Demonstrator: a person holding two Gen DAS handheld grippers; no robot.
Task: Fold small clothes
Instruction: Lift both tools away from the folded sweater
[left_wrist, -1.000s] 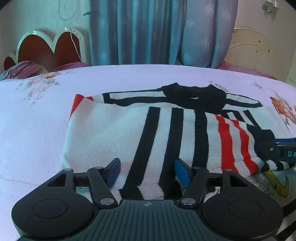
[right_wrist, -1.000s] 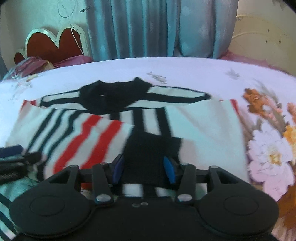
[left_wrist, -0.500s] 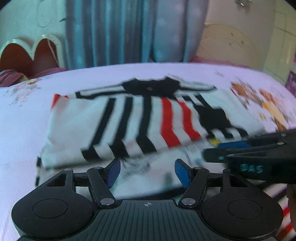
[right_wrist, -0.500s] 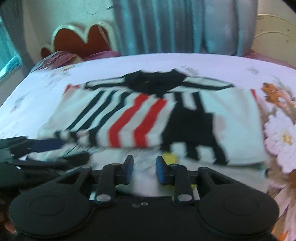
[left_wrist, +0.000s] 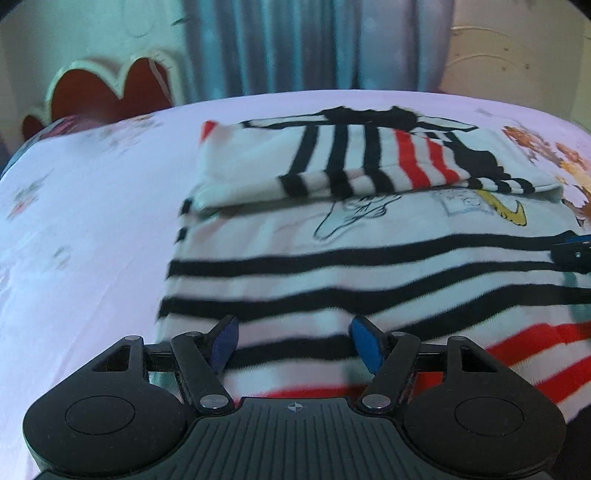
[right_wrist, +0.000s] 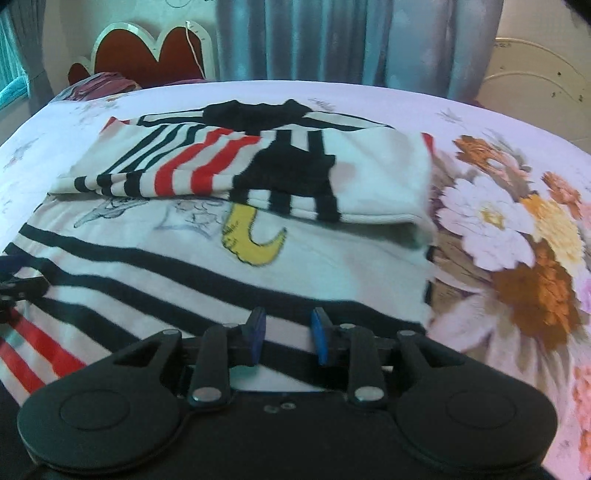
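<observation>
A small white sweater (left_wrist: 369, 258) with black and red stripes lies flat on the bed, also in the right wrist view (right_wrist: 221, 258). Both sleeves (left_wrist: 351, 166) are folded across its upper part, under the black collar (right_wrist: 255, 114). A yellow cartoon print (right_wrist: 251, 236) shows on the body. My left gripper (left_wrist: 291, 341) is open and empty over the lower left of the sweater. My right gripper (right_wrist: 286, 338) is open and empty over the lower right. Each gripper's tip shows at the edge of the other's view (left_wrist: 572, 251) (right_wrist: 14, 284).
The bed has a pale sheet (left_wrist: 92, 221) with a large flower print (right_wrist: 517, 240) on the right. A red heart-shaped headboard (left_wrist: 107, 88) and pillows stand at the far left. Blue-grey curtains (right_wrist: 351, 40) hang behind the bed.
Both grippers have drawn back from the folded sleeves toward the near hem. The right gripper's jaws narrowed half a second ago and stand wider now. The sleeves stay folded.
</observation>
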